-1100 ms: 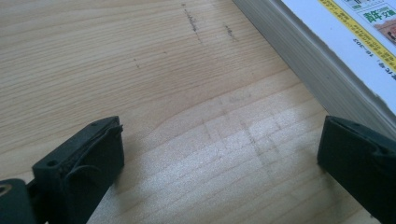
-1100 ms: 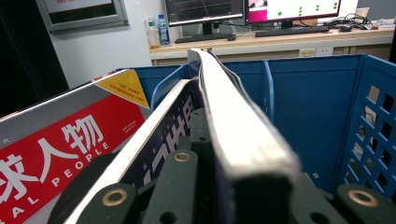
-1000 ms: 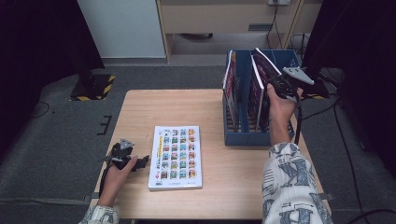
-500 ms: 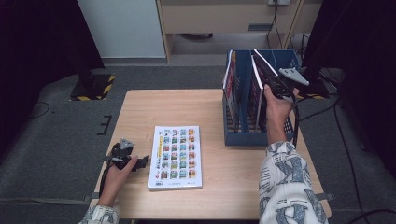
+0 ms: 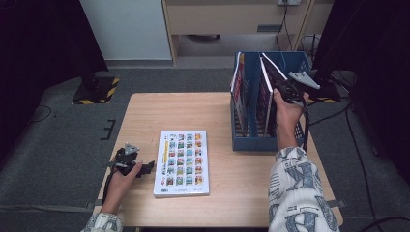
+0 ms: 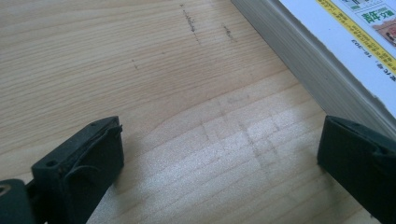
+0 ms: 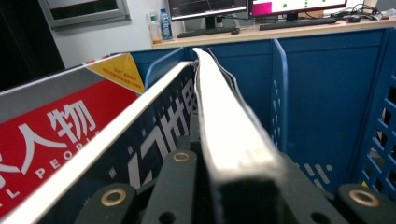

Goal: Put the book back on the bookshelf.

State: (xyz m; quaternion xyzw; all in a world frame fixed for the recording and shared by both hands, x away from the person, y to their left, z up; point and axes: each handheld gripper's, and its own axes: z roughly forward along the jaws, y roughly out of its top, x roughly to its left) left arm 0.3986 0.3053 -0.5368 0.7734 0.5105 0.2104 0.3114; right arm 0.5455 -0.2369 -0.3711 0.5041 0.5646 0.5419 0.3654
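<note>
The right gripper (image 5: 285,89) is clamped on a dark-covered magazine (image 5: 270,77), tilted over the blue file rack (image 5: 256,142). Best to keep the jaws tight, stand the magazine upright and ease it straight down between the dividers. The left gripper (image 5: 145,166) rests on the surface (image 5: 145,116), jaws wide and empty, beside the flat book (image 5: 183,162). Against a second ago, the magazine has barely shifted and the left gripper hasn't budged.
</note>
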